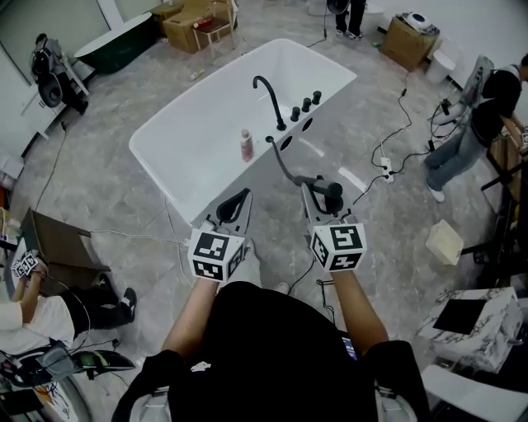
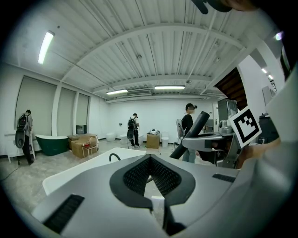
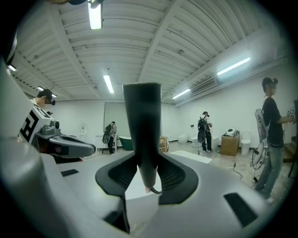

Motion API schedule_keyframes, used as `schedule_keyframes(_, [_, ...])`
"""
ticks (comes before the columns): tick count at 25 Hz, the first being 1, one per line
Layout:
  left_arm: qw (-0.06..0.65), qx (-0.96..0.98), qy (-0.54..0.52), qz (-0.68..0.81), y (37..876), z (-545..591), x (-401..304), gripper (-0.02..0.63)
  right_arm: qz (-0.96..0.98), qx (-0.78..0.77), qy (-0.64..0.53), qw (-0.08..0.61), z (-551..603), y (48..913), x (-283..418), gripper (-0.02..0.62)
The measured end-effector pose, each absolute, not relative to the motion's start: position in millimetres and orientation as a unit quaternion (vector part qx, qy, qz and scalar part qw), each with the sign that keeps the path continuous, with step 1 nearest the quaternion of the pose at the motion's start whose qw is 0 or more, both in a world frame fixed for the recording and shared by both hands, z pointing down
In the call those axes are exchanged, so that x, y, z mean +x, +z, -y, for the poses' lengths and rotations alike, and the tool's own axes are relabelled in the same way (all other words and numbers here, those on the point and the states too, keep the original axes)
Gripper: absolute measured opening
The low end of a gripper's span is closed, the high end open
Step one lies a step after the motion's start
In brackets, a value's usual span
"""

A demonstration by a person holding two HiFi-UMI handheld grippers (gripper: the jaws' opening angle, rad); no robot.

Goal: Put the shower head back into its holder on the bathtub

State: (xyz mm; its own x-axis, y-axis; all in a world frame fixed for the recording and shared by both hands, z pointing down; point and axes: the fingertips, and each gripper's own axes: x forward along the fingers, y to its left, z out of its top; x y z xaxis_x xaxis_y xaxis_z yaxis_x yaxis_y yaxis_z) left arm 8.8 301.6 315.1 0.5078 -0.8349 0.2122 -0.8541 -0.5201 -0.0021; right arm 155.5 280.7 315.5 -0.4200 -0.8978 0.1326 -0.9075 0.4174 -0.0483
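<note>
The white bathtub [image 1: 190, 140] stands ahead of me, with a black curved faucet [image 1: 269, 95] and three black knobs [image 1: 305, 104] on its near right deck. Two dark oval openings [image 1: 286, 142] sit in that deck beside the knobs. The black shower head [image 1: 331, 192] is clamped in my right gripper [image 1: 323, 186], held above the floor short of the tub; its hose [image 1: 282, 163] curves back to the deck. In the right gripper view the handle [image 3: 142, 130] stands upright between the pads. My left gripper [image 1: 239, 198] is shut on nothing, level with the right.
A pink bottle [image 1: 246, 145] stands on the tub's rim. Cables and a power strip [image 1: 384, 170] lie on the floor to the right. Cardboard boxes [image 1: 194, 23], a green tub [image 1: 115, 45], a person at the right [image 1: 474, 124] and a seated person [image 1: 41, 317] surround the area.
</note>
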Motion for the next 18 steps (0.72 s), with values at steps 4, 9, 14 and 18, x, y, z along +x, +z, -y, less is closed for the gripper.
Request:
schedule_keyframes(4, [0.050,0.866,0.092,0.489,316.1,-286.6,9.4,0.014,0.841,0.536,0.054,0.042,-267.7,314.5,156.4,0.139])
schedule_keyframes(9, [0.054,0.867,0.091,0.487,318.9,-262.5,7.3,0.014,0.842,0.536,0.054,0.041,-244.1,314.0,154.8,0.140])
schedule_keyframes(14, [0.060,0.867,0.092,0.485,321.1,-221.9,1.0,0.014,0.843,0.534,0.057,0.043,-206.4,315.3,145.7,0.140])
schedule_keyframes(18, [0.065,0.870,0.092,0.480,321.2,-186.5,-0.9,0.014,0.844,0.531,0.061,0.049,-172.4,316.9,138.7,0.140])
